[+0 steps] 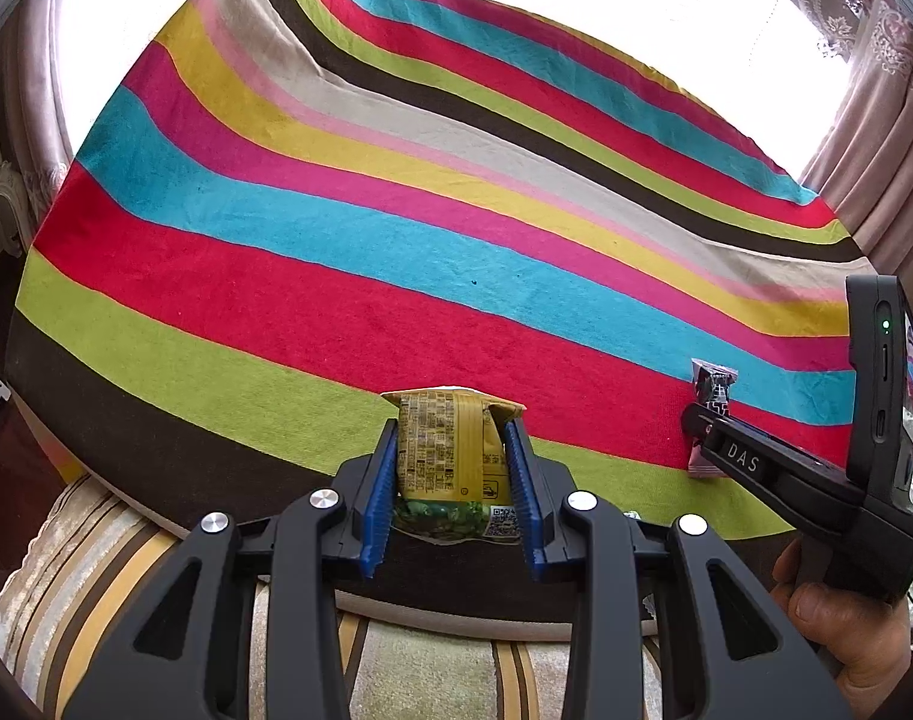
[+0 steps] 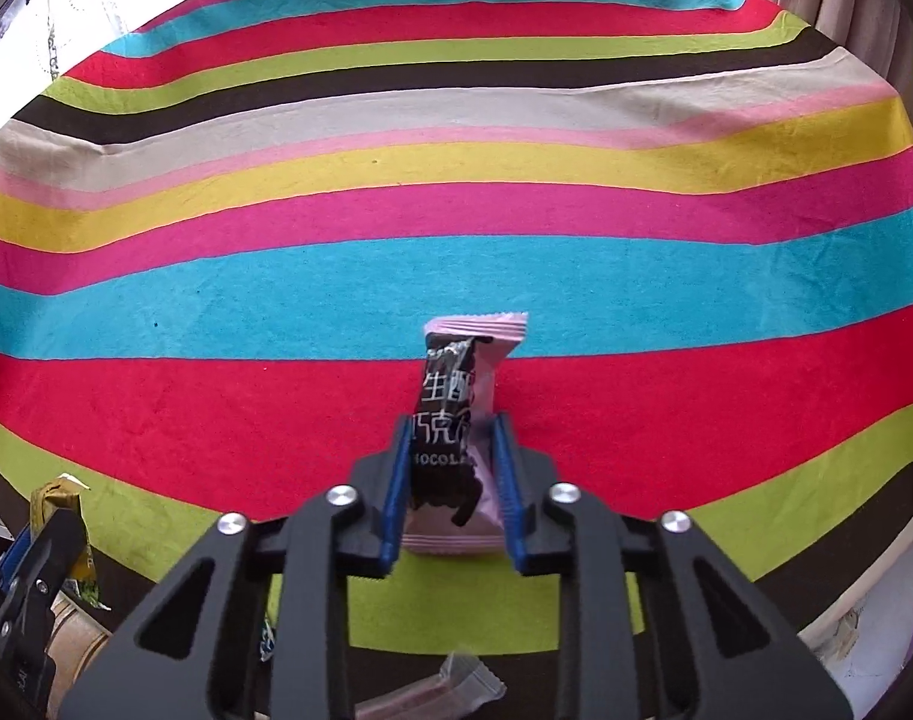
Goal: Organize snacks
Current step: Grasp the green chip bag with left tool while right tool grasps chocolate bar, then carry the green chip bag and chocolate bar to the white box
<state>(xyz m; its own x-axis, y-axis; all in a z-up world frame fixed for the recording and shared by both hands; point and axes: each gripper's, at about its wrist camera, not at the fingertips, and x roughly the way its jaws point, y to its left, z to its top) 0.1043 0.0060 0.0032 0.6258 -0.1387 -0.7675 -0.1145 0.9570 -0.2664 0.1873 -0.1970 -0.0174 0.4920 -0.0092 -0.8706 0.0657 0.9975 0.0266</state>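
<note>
Both grippers are carrying snacks over the striped tablecloth [image 2: 456, 276]. Left gripper [image 1: 453, 474] is clamping a yellow-green snack packet [image 1: 450, 450], jaws nearly closed. Right gripper [image 2: 453, 480] is pinching a pink-and-black chocolate bar [image 2: 456, 408] by its lower half, top sticking out.

Risks, my read:
- soft wrappers are slipping or crushing under the blue pads [image 2: 399, 480]
- a loose wrapped snack [image 2: 456, 678] is lying under the right gripper, so lowering there is risking a snag.

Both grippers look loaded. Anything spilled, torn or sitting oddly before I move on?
Nothing spilled or torn. The left gripper pinches a yellow-and-green snack packet, and the right gripper a pink-and-black chocolate wrapper. Only oddity: another pinkish-grey wrapped bar lies below the striped tablecloth's near edge, under the right gripper.
</note>
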